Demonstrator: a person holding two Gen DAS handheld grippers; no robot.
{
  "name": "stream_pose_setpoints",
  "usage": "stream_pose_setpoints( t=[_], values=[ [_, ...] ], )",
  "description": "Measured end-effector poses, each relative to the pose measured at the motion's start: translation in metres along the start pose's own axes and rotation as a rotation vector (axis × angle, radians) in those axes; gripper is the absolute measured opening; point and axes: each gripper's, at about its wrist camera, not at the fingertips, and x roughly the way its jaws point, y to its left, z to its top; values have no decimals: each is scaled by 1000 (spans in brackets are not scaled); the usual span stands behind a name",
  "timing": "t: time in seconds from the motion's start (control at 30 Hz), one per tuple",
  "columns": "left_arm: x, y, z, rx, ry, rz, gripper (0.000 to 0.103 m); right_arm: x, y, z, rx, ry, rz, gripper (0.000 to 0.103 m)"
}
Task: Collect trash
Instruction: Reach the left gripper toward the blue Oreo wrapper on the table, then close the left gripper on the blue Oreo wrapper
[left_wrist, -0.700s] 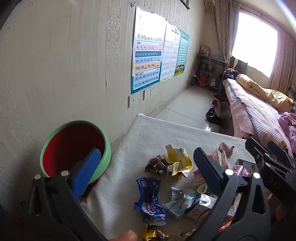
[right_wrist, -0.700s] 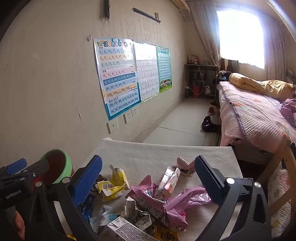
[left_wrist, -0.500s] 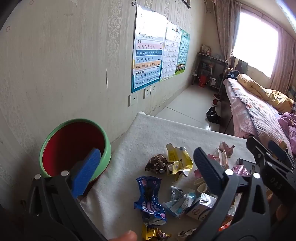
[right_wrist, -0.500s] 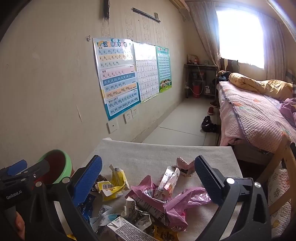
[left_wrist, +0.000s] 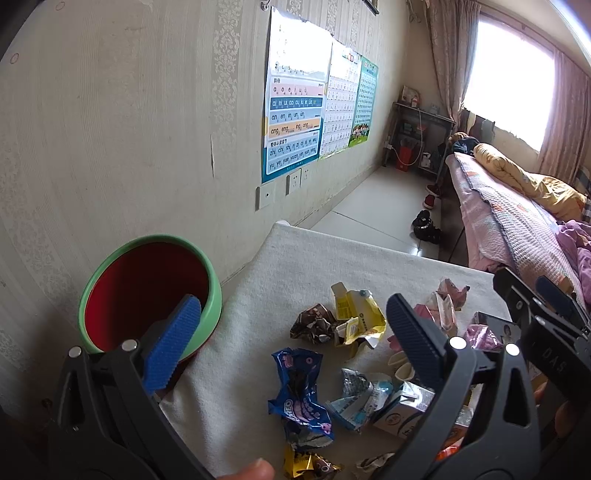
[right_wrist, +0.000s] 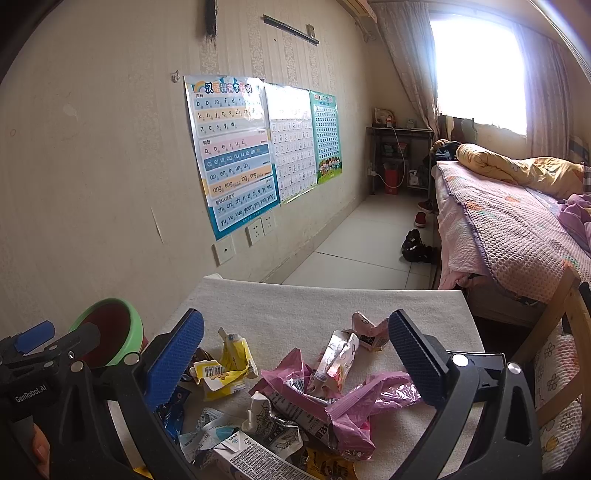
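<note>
Left gripper: the left gripper (left_wrist: 291, 339) hangs with its jaws spread wide and nothing between the pads, tilted down over the table's left half.
Right gripper: the right gripper (right_wrist: 295, 354) is likewise fully spread and empty, aimed down at the litter near the table's near edge.
Change: next to nothing; against the views from a moment ago both grippers sit almost where they were, and no wrapper has shifted.
Trash: crumpled wrappers lie scattered on the cloth-covered table (left_wrist: 303, 258), toward its near and right side: a blue biscuit wrapper (left_wrist: 301, 398), a brown wrapper (left_wrist: 312, 328) touching a yellow pouch (left_wrist: 356, 314), a pink plastic bag (right_wrist: 354, 406) and a small white carton (left_wrist: 402, 410).
Bin: the green bowl with a red inside (left_wrist: 147, 291) stands at the table's left edge by the wall and looks empty.
Meaning: collection appears not yet begun; the blue biscuit wrapper lies nearest the left jaws, a likely first pick.
</note>
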Motion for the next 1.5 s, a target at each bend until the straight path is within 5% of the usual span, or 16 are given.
stream_pose_setpoints(
  t=[0.47, 0.67, 0.97, 1.1, 1.17, 1.23, 1.3, 1.37, 1.5],
  values=[
    [2, -5, -5, 31, 4, 11, 99, 0, -2, -2, 3, 3, 1, 96],
    [0, -2, -4, 130, 32, 50, 99, 3, -6, -3, 21, 10, 19, 96],
    [47, 4, -54, 159, 299, -59, 97, 12, -18, -5, 68, 86, 32, 96],
    [82, 5, -77, 101, 431, -104, 74, 16, -24, -6, 75, 123, 27, 96],
    [94, 4, -85, 115, 474, -109, 50, 21, -31, -7, 104, 162, 32, 96],
    [97, 7, -91, 102, 507, -125, 47, 25, -40, -9, 151, 196, 49, 96],
    [98, 10, -93, 91, 497, -135, 39, 29, -46, -12, 187, 225, 56, 96],
    [95, 13, -91, 81, 478, -141, 19, 32, -45, -14, 202, 258, 78, 96],
    [88, 23, -84, 74, 442, -127, 10, 35, -18, -17, 137, 315, 196, 96]
  ],
)
